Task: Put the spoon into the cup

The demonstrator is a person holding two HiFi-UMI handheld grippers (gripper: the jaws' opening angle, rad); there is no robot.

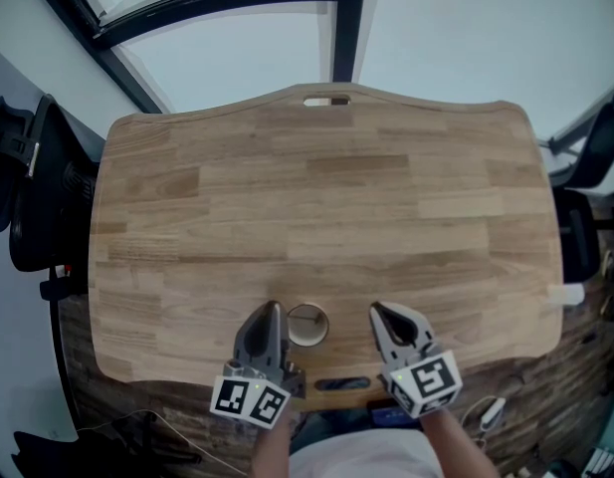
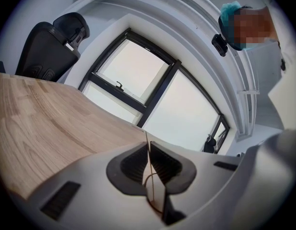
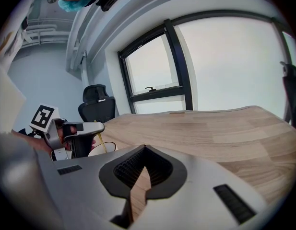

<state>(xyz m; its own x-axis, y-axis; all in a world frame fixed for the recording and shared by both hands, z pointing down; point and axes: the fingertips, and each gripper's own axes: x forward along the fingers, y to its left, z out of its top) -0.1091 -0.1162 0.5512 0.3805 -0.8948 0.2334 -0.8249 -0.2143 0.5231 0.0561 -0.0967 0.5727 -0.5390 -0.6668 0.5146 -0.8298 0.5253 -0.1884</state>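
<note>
two grippers, one spoon, one cup

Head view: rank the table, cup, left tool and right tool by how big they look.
1. The table, by far the largest.
2. The left tool and right tool: about alike, so not ranked; both sit close to the camera, which inflates them.
3. The cup, smallest.

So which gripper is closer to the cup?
Left. The left gripper, holding the spoon, is right beside the cup; the right gripper sits farther off on the cup's other side.
</note>
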